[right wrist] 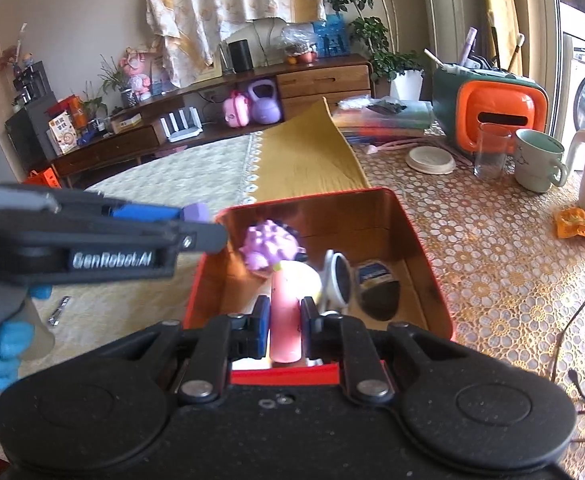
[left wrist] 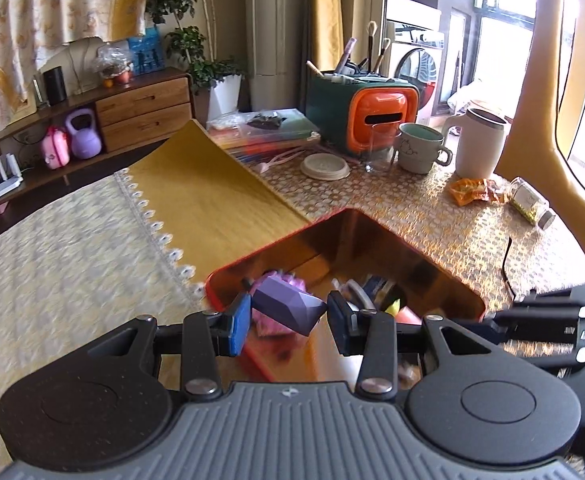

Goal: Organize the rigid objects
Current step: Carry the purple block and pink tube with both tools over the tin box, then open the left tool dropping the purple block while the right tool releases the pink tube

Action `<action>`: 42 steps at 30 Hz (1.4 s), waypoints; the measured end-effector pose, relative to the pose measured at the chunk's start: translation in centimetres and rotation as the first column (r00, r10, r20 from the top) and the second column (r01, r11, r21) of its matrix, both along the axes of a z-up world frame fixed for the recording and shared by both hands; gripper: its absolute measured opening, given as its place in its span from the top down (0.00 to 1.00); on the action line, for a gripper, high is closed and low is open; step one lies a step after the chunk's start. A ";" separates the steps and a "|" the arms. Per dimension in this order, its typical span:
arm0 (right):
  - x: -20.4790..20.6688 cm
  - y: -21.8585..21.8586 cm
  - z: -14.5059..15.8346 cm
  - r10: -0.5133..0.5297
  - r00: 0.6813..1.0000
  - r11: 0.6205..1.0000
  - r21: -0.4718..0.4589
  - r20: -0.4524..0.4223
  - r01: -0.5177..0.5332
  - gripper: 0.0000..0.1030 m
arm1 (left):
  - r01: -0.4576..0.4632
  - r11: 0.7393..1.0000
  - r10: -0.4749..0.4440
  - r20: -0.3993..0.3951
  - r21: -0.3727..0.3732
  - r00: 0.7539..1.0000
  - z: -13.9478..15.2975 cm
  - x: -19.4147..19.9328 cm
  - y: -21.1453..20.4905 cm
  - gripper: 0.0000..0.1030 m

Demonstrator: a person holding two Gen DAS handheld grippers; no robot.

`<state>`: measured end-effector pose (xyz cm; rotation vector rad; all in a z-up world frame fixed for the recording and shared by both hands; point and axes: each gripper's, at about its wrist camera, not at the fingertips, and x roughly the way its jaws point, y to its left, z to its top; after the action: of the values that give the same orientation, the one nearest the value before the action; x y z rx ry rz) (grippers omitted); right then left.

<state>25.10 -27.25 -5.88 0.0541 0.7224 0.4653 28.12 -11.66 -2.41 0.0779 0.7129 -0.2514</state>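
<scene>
Purple block point(left wrist: 286, 308) apparently between left tongs point(left wrist: 288, 322)

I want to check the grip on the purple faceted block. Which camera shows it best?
The left wrist view: the purple faceted block sits large between the left gripper fingers, over the red tin. The right wrist view shows only its tip.

Glossy red metal tin point(right wrist: 424, 240), matt faceted purple plastic block point(left wrist: 288, 308), lace-patterned tablecloth point(left wrist: 432, 216).

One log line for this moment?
left tongs: shut on purple block, over red box | right tongs: shut on pink tube, in box
</scene>
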 end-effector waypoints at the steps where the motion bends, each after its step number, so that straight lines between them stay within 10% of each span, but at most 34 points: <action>1: 0.4 -0.1 -0.2 -0.010 1.000 1.000 -0.001 -0.005 0.010 0.86 | 0.006 1.000 -0.006 -0.006 -0.002 1.000 -0.1 0.6 -0.4 0.61; 42: 3.8 -0.2 -3.7 -0.051 0.997 0.994 -0.096 -0.065 0.044 0.78 | 0.026 0.999 -0.021 -0.106 0.045 0.994 -5.6 8.8 -5.1 0.59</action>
<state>28.92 -27.45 -9.62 -0.0014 0.8067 0.3849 36.90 -16.81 -7.97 0.1176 0.8234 -0.2632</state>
